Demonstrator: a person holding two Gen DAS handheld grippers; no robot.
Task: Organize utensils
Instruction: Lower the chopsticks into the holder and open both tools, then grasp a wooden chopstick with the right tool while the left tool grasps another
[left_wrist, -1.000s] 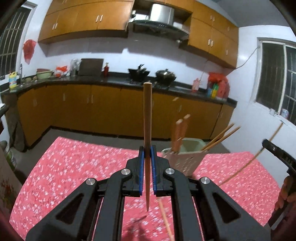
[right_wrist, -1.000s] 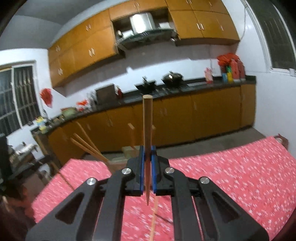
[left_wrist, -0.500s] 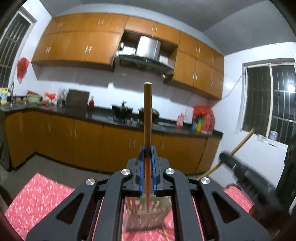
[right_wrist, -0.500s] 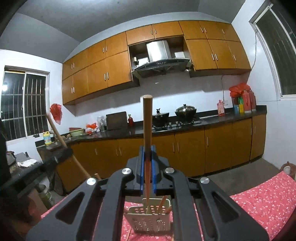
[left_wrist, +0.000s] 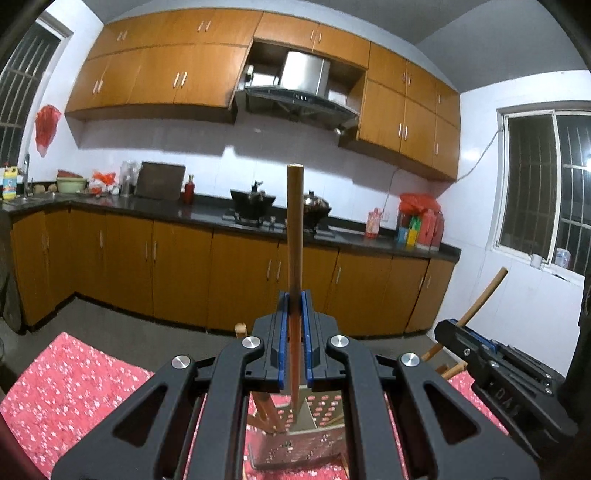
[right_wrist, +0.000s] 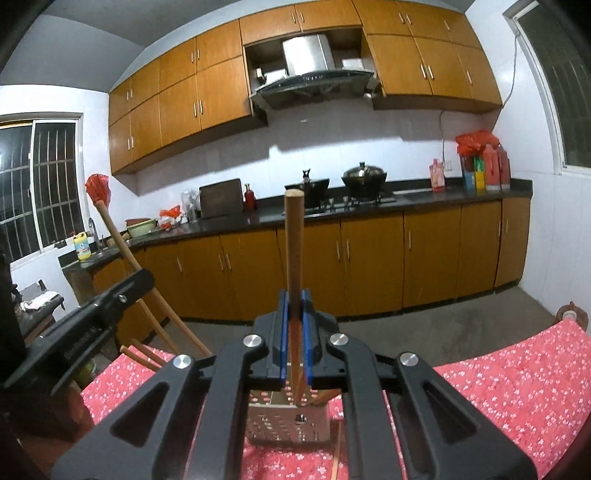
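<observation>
My left gripper (left_wrist: 294, 343) is shut on a wooden chopstick (left_wrist: 294, 236) held upright, its lower tip over the perforated utensil holder (left_wrist: 303, 439), which has several chopsticks in it. My right gripper (right_wrist: 294, 343) is shut on another upright wooden chopstick (right_wrist: 294, 240), its tip over the same holder (right_wrist: 291, 421). The right gripper shows at the right of the left wrist view (left_wrist: 480, 354). The left gripper shows at the left of the right wrist view (right_wrist: 85, 325).
The holder stands on a table with a red flowered cloth (left_wrist: 74, 391). A loose chopstick (right_wrist: 336, 454) lies on the cloth beside the holder. Beyond are the kitchen counter (left_wrist: 207, 216), orange cabinets and a bare floor.
Both grippers have moved closer together over the holder, each still gripping its chopstick. The holder now sits lower and nearer in both views, with the chopstick tips reaching into its opening.
</observation>
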